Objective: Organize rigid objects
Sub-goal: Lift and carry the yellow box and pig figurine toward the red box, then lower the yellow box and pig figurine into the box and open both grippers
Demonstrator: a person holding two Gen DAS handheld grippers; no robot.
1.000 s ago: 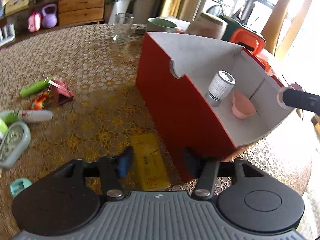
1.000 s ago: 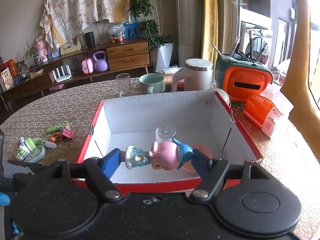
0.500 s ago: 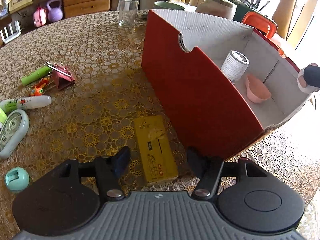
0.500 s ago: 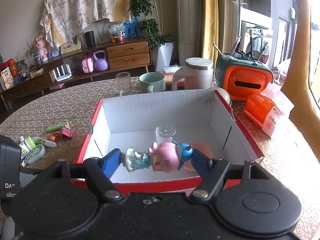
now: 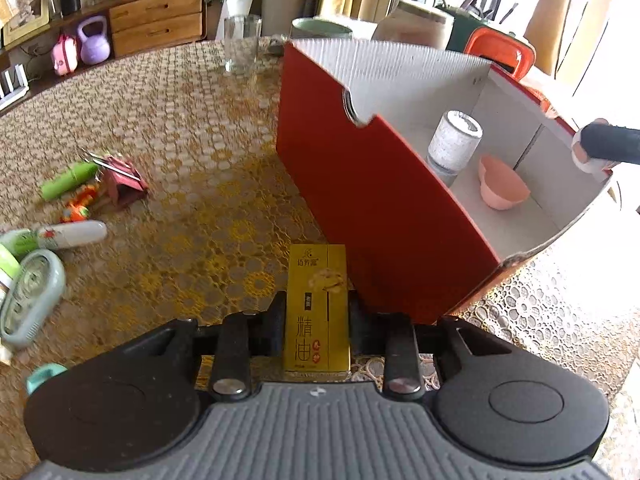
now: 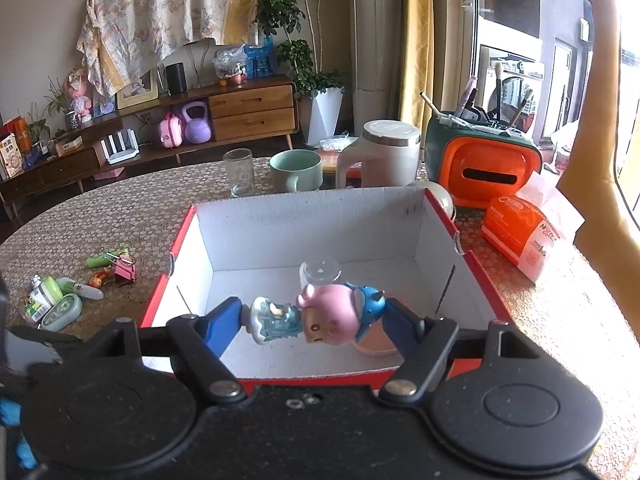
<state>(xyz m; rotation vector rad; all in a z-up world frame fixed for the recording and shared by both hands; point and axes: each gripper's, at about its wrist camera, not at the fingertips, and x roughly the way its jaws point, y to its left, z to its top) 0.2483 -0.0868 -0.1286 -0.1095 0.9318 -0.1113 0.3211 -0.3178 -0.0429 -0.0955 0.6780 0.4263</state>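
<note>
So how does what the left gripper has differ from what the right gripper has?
The left gripper is shut on a flat yellow carton with printed characters; the right gripper is shut on a rounded pink-headed toy figure in blue. The carton sits low by the tabletop, outside the red box; the figure hangs sideways above the box's white interior. Both are pinched between the gripper fingers.

The left tool (image 5: 317, 328) has a ribbed grey plastic housing with a small white mark at its front edge, two round matte-black discs, and black link bars pinned by silver screws. Its fingers (image 5: 276, 326) look black. The right tool (image 6: 314, 320) has a speckled black housing, matching black discs and silver screws, and blue finger pads (image 6: 218, 326).
</note>
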